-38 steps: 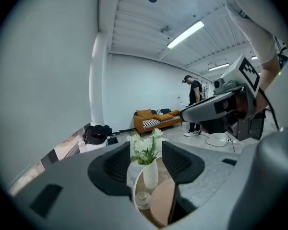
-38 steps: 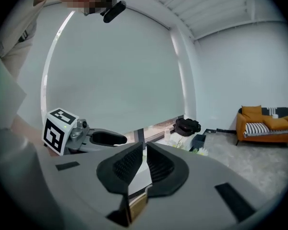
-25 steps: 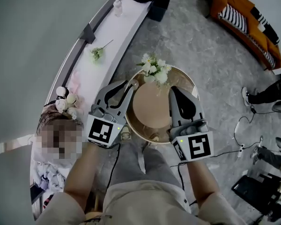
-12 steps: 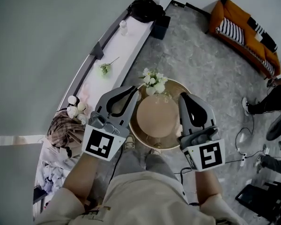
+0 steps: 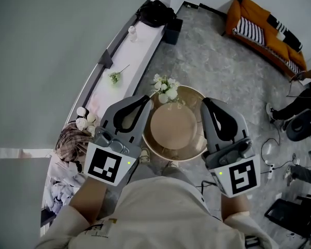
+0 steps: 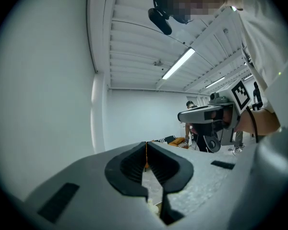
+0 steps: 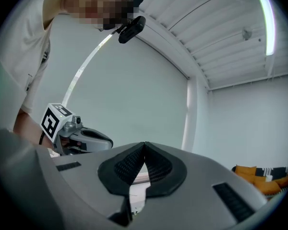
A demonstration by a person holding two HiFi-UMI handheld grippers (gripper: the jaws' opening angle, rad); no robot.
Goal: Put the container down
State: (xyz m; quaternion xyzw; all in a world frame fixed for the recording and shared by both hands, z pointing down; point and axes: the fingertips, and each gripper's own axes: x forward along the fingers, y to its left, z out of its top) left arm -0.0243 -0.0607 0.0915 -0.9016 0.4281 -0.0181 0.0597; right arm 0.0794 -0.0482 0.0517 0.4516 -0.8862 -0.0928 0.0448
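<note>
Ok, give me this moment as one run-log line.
left claw: shut, empty | right claw: shut, empty | container: below, between them, not held | flowers: at its far rim

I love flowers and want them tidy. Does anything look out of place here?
One small flower sprig lies flat and alone on the white ledge, apart from the bigger bunch. Nothing looks spilled or broken.
</note>
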